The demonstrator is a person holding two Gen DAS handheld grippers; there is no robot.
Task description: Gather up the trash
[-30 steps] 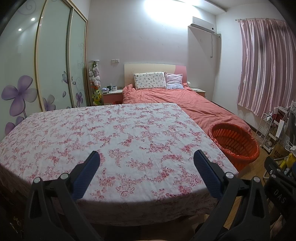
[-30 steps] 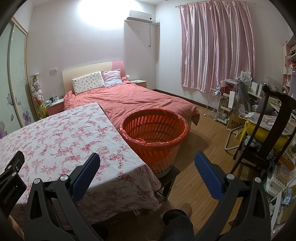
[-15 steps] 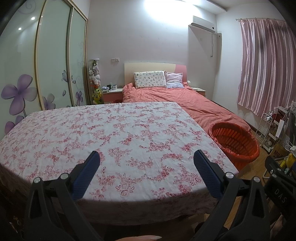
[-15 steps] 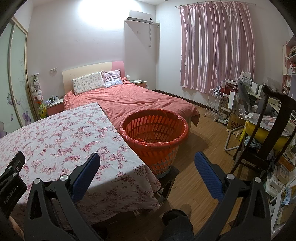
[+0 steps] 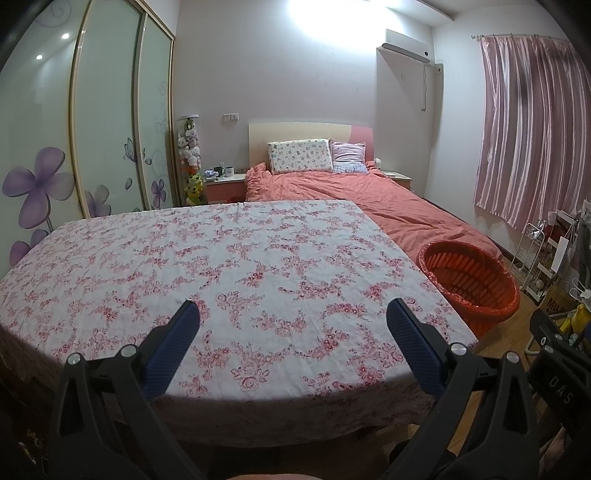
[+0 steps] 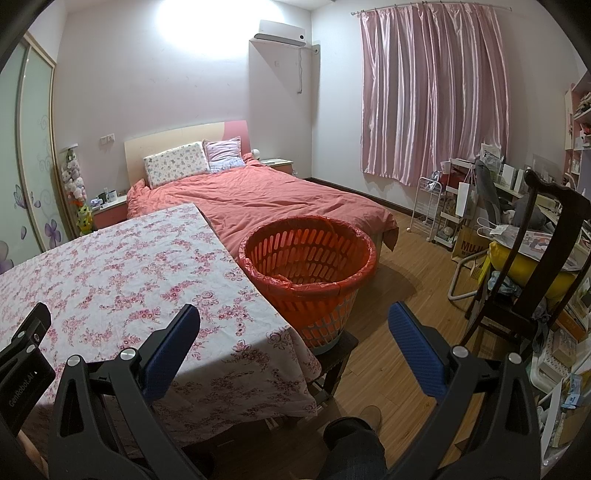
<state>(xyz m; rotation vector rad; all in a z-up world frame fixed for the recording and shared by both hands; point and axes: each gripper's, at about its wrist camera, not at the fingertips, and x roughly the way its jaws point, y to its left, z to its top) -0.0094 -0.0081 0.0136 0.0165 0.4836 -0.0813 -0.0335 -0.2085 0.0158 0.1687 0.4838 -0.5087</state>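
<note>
Little changed since a second ago: slight downward drift of left view over floral tablecloth [image 5: 240, 266]; right view steady. Left gripper [image 5: 291, 332] spread wide, empty, above near table edge. Right gripper [image 6: 293, 332] likewise spread, empty. No trash visible on cloth. Orange basket [image 6: 332, 288] just right of table, on low stool, nearer right gripper. Collection judged complete or not begun.

Home bedroom: made bed [image 6: 258, 199] w/ pillows [image 5: 299, 156] straight ahead of the tool, sliding wardrobe [image 5: 110, 122] to its left, pink curtain [image 6: 424, 92] right, wall AC unit [image 6: 282, 29], wood floor [image 6: 399, 295].
</note>
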